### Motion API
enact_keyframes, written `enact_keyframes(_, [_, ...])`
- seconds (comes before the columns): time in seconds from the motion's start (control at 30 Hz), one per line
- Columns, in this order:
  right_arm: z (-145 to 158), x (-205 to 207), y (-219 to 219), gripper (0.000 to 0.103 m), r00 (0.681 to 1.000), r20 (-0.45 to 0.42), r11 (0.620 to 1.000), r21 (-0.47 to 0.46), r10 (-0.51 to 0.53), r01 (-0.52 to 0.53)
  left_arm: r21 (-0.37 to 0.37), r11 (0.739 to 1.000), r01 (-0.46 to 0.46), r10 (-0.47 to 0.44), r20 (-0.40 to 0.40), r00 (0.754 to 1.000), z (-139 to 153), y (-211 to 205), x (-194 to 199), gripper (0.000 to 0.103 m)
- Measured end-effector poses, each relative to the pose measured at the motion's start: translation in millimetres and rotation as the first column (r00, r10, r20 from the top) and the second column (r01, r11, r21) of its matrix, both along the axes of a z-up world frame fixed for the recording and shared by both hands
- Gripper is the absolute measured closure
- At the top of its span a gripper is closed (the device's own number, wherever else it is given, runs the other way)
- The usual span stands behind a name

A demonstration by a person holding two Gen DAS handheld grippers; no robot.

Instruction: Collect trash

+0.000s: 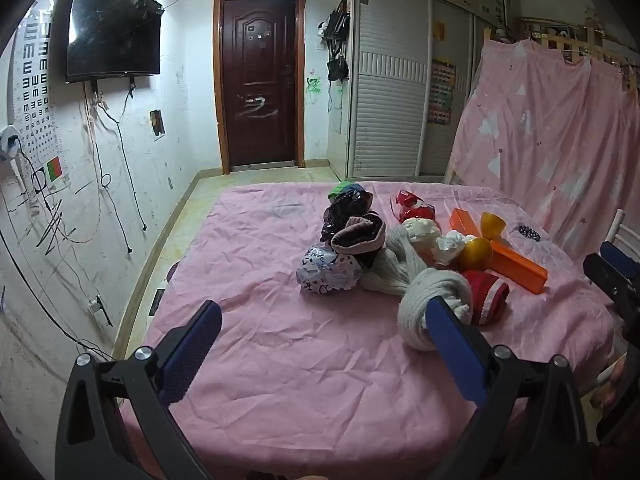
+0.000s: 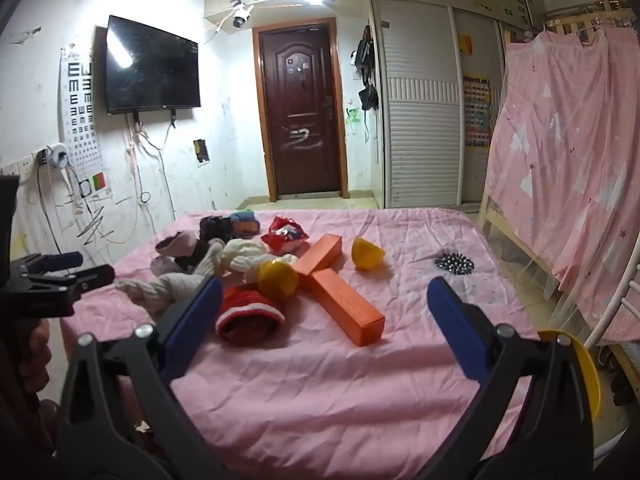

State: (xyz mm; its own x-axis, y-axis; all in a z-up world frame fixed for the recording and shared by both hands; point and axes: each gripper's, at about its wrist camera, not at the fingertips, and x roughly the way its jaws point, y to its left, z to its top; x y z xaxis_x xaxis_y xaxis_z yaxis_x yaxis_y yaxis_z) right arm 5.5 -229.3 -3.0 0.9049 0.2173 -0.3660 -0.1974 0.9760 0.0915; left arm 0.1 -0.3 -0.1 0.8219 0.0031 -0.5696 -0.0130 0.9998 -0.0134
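The near part of the bed (image 2: 320,400) is bare pink sheet, so a gripper can pass there freely; toward the far left corner a heap of clothes (image 1: 400,264) and wrappers (image 1: 414,204) blocks the way; two orange boxes (image 2: 344,308) lie crossed in the middle; a yellow cup (image 2: 366,254) and a black brush (image 2: 454,266) stand apart near the right edge, with open sheet between them.

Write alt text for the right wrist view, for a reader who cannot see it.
The open right gripper hovers empty over a pink bedsheet strewn with clutter: two orange boxes, two yellow half shells, a red cloth item, white knitwear and a red wrapper. The left gripper shows at the left edge.
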Motion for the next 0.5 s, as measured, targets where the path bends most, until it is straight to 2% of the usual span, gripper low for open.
enact_keyframes(0.5, [0.0, -0.3, 1.4, 0.005, 1.000, -0.001, 1.000, -0.006, 0.000, 0.000, 0.001, 1.000, 0.000, 0.000, -0.005, 1.000, -0.1, 0.0, 0.1, 0.008])
